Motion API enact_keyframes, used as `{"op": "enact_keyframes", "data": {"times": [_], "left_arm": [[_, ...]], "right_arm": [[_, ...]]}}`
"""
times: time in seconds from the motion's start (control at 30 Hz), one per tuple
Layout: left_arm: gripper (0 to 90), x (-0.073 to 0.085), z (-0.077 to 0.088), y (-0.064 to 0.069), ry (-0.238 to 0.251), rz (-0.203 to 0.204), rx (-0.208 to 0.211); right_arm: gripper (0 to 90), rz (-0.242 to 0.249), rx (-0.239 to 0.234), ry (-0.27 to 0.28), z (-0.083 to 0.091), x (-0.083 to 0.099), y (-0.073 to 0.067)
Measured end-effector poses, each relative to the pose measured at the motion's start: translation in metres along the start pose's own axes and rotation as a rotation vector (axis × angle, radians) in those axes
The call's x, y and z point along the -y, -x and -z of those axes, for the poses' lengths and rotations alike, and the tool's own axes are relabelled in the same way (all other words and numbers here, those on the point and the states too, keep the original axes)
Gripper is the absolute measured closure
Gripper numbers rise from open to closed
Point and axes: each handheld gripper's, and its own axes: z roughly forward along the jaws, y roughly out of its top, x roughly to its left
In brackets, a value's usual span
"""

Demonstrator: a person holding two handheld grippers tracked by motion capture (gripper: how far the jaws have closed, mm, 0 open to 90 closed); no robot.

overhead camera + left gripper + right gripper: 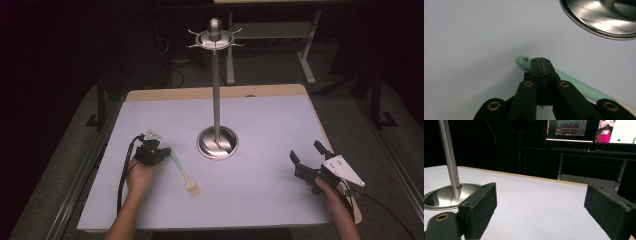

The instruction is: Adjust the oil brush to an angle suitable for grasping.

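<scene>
A small brush (183, 173) with a mint-green handle (584, 87) and pale bristles lies on the white table (270, 125), left of a metal stand (217, 100). My left gripper (154, 152) is shut; its closed tips (540, 60) sit over the handle just behind its holed end. Whether the pads pinch the handle I cannot tell. My right gripper (306, 151) is held low over the table's right side, open, with nothing between its pads (481, 205).
The stand has a round steel base (604, 20) (439, 197), a tall pole (449, 155) and a hooked crown (215, 37). The table's wooden far edge (529, 177) borders a dark room with monitors (571, 130).
</scene>
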Motion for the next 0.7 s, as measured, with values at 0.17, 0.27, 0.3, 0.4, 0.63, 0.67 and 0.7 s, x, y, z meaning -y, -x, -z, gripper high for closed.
{"op": "enact_keyframes", "data": {"times": [0.17, 0.27, 0.3, 0.4, 0.63, 0.67, 0.7], "left_arm": [[90.0, 0.0, -0.002, 0.001, 0.008, 0.003, 0.006], [90.0, -0.001, -0.003, 0.003, 0.016, 0.007, 0.02], [90.0, -0.002, -0.004, 0.004, 0.019, 0.004, 0.022], [90.0, -0.002, -0.006, 0.007, 0.024, -0.003, 0.032], [90.0, -0.007, -0.012, 0.022, 0.035, -0.03, 0.064], [90.0, -0.007, -0.013, 0.023, 0.035, -0.033, 0.072], [90.0, -0.008, -0.014, 0.025, 0.038, -0.022, 0.08]], "right_arm": [[10.4, 0.001, -0.002, -0.002, 0.0, 0.0, 0.0], [10.4, 0.002, -0.003, -0.002, 0.0, 0.0, 0.0], [10.4, 0.002, -0.003, -0.003, 0.0, 0.0, 0.0], [10.4, 0.002, -0.002, -0.002, 0.0, 0.0, 0.0], [10.4, 0.002, -0.003, -0.004, 0.0, 0.0, 0.0], [10.4, 0.002, -0.003, -0.004, 0.0, 0.0, 0.0], [10.4, 0.002, -0.003, -0.002, 0.0, 0.0, 0.0]]}}
